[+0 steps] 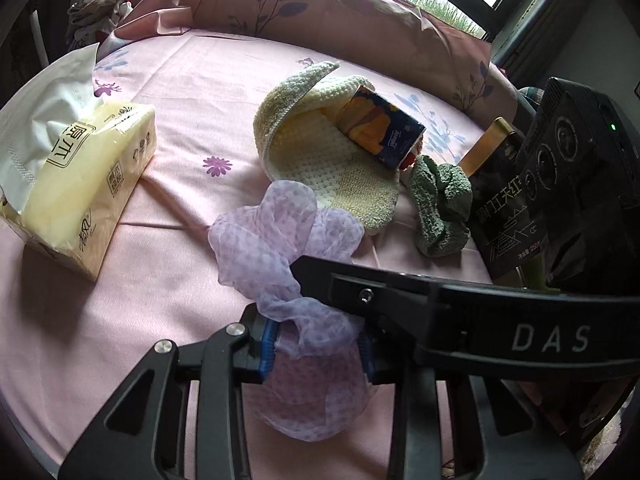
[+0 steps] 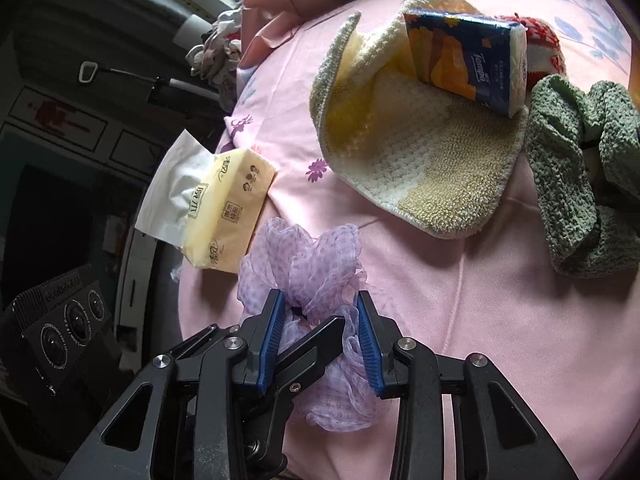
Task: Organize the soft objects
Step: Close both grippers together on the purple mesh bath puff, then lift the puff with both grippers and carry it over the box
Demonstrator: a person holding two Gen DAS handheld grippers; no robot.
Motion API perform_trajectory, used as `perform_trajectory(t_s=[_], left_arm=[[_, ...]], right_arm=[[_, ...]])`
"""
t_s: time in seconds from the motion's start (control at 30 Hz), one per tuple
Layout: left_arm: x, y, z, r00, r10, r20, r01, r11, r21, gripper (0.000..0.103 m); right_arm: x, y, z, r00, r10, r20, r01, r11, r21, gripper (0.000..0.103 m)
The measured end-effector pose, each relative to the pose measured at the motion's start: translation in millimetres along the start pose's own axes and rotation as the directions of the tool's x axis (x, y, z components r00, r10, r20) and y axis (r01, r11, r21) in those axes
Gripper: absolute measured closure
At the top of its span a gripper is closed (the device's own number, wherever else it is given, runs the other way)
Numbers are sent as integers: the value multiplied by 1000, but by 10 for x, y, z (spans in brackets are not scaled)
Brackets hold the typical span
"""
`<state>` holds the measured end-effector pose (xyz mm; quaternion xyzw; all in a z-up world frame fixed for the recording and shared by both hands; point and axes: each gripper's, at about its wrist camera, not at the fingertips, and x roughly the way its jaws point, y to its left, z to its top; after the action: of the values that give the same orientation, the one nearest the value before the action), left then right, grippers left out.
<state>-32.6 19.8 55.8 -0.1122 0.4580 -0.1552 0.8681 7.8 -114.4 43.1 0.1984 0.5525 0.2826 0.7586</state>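
the job looks like it is only partly done, as far as i can tell. a small blue tissue pack (image 2: 468, 64) already sits inside the knitted pouch (image 2: 412, 152), which lies open on the pink bed sheet (image 2: 500, 320). the rest is spread out. a fuzzy green scrunchie (image 2: 576, 168) lies just beside the pouch. a big yellow tissue pack (image 1: 84, 184) lies well apart from it, with a white tissue poking out. something red and white (image 2: 540, 40) peeks out from behind the pouch, and i cannot tell what it is. a dark box (image 1: 504, 216) stands at the edge of the bed

the thing in hand is the purple scrunchie (image 2: 312, 280). it is thin, see-through cloth with little dots, all puffy and ruffled, like a soft flower. it sits on the sheet near the pouch, between the pouch and the yellow pack

both claws are on it. the left claw (image 1: 316, 348) has its blue pads pressed into the cloth from both sides, so it is gripping the scrunchie. the right claw (image 2: 320, 336) also has the cloth bunched between its blue pads, and one finger of the other claw pokes in between them too. so i think it is gripping the scrunchie as well

my guess is that the scrunchie goes into the pouch, and then the green one. it is floppy, so it may slip or snag
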Motion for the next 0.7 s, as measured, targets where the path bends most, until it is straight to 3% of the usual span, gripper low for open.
perform_trajectory(t_s=[0.1,0.37,0.53,0.7], left_arm=[[-157,-73,45,997,-30,77,27,999,40,74],[-432,-539,206,982,-79,173,55,989,135,75],[-578,-1034,310,966,-125,226,66,965,252,74],[-678,-1547,369,946,-189,262,80,923,376,74]], right_arm=[[-183,73,6,998,19,61,-17,999,-28,64],[-779,198,-3,973,4,230,19,995,-99,64],[-1328,90,-78,928,9,372,26,996,-90,64],[-1859,-54,-191,860,-1,511,43,997,-71,64]])
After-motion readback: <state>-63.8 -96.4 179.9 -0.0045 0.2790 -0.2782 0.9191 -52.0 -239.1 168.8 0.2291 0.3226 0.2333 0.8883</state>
